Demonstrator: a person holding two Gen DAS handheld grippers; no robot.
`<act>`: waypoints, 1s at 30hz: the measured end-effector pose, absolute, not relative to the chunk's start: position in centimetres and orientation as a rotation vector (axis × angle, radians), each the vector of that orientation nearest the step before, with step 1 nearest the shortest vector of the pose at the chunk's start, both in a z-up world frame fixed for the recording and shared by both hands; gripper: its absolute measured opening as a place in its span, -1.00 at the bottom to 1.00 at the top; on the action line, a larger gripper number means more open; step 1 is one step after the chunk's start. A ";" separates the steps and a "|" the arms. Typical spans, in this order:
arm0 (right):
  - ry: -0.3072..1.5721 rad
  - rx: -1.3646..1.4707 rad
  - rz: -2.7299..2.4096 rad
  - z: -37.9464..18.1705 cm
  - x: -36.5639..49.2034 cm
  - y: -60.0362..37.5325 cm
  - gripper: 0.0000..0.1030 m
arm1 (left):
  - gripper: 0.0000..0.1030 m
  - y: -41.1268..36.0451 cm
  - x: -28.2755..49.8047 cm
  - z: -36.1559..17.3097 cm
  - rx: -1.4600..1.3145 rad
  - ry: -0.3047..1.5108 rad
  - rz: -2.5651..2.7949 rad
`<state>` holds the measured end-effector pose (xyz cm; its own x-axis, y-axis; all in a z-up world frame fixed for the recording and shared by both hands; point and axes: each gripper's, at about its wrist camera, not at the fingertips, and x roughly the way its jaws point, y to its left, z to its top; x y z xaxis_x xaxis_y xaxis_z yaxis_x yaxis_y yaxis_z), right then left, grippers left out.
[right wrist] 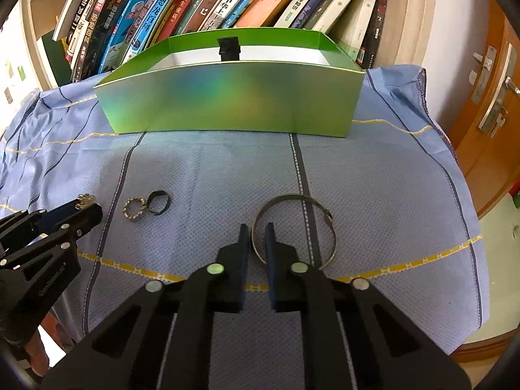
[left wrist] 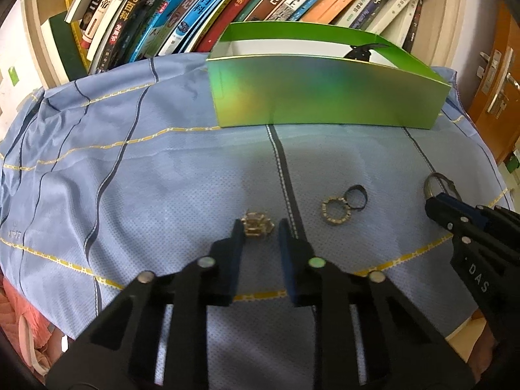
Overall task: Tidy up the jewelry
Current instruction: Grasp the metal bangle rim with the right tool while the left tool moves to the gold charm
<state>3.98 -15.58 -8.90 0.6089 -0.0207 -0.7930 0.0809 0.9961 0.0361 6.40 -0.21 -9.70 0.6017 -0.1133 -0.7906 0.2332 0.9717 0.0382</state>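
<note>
A gold jewelled ring (left wrist: 256, 222) lies on the blue cloth (left wrist: 162, 178) between the fingertips of my left gripper (left wrist: 260, 227), which is shut on it. From the right wrist view, that piece (right wrist: 85, 200) sits at the left gripper's (right wrist: 91, 209) tip. My right gripper (right wrist: 256, 230) is shut on the near left rim of a thin metal bangle (right wrist: 292, 197), which lies flat. In the left wrist view, the bangle (left wrist: 434, 178) pokes out of the right gripper (left wrist: 435, 201). Between the grippers, a gold studded ring (right wrist: 127, 214) touches a black ring (right wrist: 167, 200).
An open green box (right wrist: 227, 97) stands behind the jewelry, with a black item (right wrist: 229, 48) inside. Leaning books (right wrist: 195, 3) fill the shelf behind it. A wooden door (right wrist: 497, 97) with a metal handle is at the right, past the cloth's edge.
</note>
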 end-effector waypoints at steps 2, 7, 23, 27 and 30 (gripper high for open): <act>0.914 0.072 -0.056 -8.9 3.9 -15.6 -0.87 | -0.72 -0.3 6.3 -9.7 0.148 0.903 -0.203; 0.912 0.073 -0.048 -8.9 3.9 -15.6 -0.89 | -0.72 -0.4 6.2 -9.7 0.153 0.901 -0.203; 0.930 0.068 -0.032 -8.6 3.5 -16.3 -0.54 | -0.24 1.1 6.5 -9.7 0.092 0.940 -0.226; 0.929 0.059 -0.040 -8.8 3.5 -16.4 -0.53 | -0.23 0.7 6.7 -9.8 0.098 0.937 -0.229; 0.926 0.049 -0.038 -8.8 3.5 -16.4 -0.53 | -0.23 0.3 6.9 -9.8 0.101 0.935 -0.227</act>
